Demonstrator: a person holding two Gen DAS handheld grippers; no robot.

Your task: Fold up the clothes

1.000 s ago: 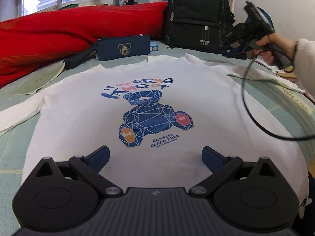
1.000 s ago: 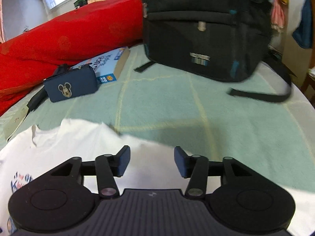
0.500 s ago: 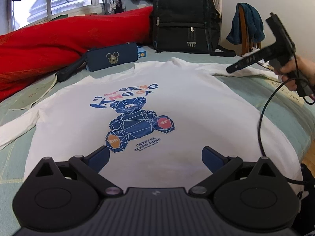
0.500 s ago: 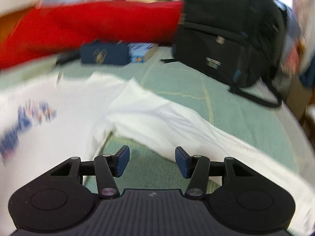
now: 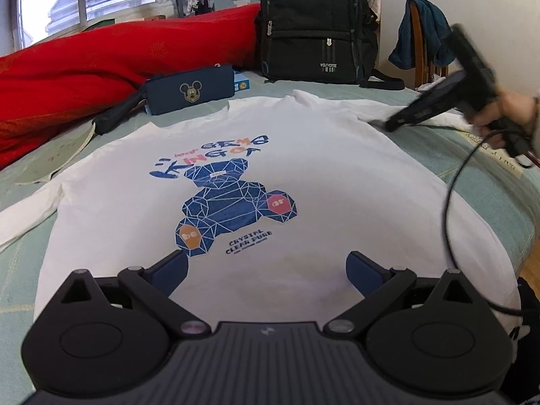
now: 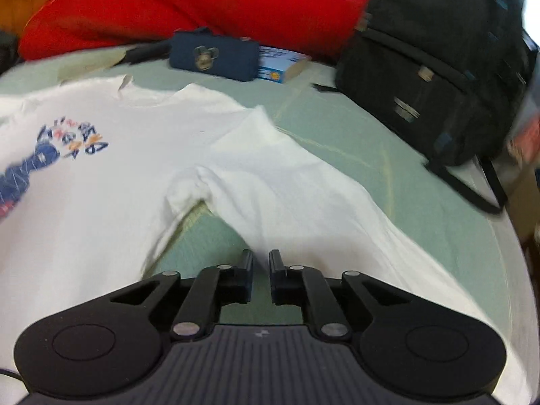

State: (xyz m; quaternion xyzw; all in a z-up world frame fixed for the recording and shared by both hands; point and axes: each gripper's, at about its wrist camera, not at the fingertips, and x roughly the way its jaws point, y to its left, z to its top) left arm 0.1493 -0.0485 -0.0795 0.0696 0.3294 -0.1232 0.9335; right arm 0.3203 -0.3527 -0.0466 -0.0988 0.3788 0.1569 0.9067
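A white long-sleeved shirt (image 5: 303,175) lies spread face up on the pale green bed (image 6: 371,141), its blue bear print (image 5: 233,209) near the middle of the left wrist view.

At 9 o'clock in that view one sleeve runs off toward the frame edge. The left tool (image 5: 266,266) hovers low at 6 o'clock over the shirt's hem, its jaws spread wide with nothing between them. Beyond the collar, at about 11 o'clock, a navy pouch with a mouse emblem (image 5: 190,89) lies on the bed beside a long red cushion (image 5: 118,57), and a black backpack (image 5: 317,27) stands at 12 o'clock. At 2 o'clock the right tool (image 5: 388,124) is seen from the side, held by the right hand (image 5: 509,111), its tip down at the shirt's other sleeve.

In the blurred right wrist view, the shirt's body fills 9 o'clock and that sleeve (image 6: 303,202) runs from the centre to 4 o'clock. The right tool's (image 6: 260,263) jaws stand narrow, only a slim gap between them, right at the sleeve's edge; whether they pinch the cloth cannot be told. The backpack (image 6: 432,67) sits at 2 o'clock.
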